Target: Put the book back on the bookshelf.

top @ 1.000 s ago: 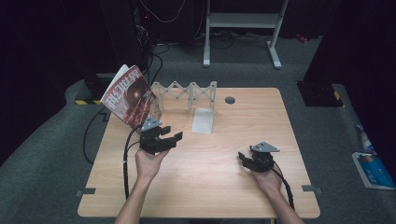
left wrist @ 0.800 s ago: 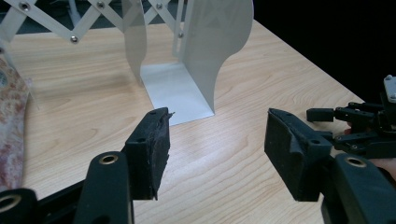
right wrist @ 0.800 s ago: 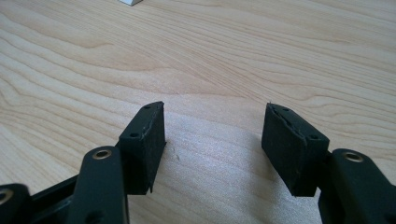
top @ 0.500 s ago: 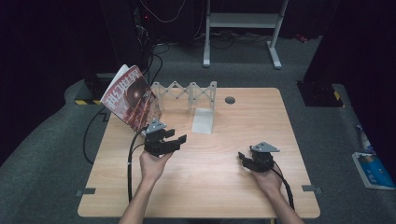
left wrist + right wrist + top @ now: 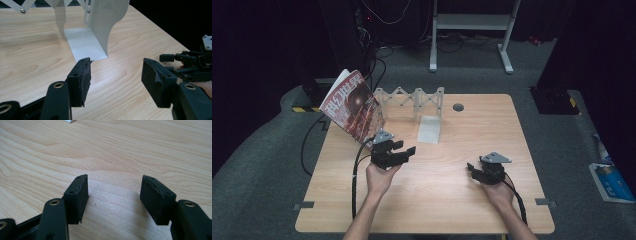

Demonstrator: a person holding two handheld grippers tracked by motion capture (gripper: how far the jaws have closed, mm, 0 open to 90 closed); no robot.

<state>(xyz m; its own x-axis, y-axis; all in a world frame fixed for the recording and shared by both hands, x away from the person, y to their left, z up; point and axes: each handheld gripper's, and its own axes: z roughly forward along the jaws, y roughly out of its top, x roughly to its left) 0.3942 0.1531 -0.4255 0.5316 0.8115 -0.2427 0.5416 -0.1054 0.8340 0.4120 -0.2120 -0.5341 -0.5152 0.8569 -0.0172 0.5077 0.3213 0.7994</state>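
Note:
A red magazine point(image 5: 354, 102) leans tilted against the left end of a white folding lattice rack point(image 5: 412, 97) at the back of the wooden table point(image 5: 437, 205). A white L-shaped bookend point(image 5: 430, 131) stands at the rack's right end and rises ahead in the left gripper view as the bookend point(image 5: 95, 30). My left gripper point(image 5: 404, 148) hovers just right of the magazine. In its own view the left gripper point(image 5: 116, 75) is open with nothing between the jaws. My right gripper point(image 5: 472, 169) rests low at the front right. The right gripper point(image 5: 115, 195) is open over bare wood.
A dark round grommet point(image 5: 458, 107) sits in the table near its back edge. Black cables point(image 5: 357, 170) trail from the left gripper. A white desk frame point(image 5: 472, 30) stands on the floor behind, and a blue packet point(image 5: 609, 180) lies on the floor at right.
My left gripper has drifted a little to the right, away from the magazine. The right gripper has stayed where it was.

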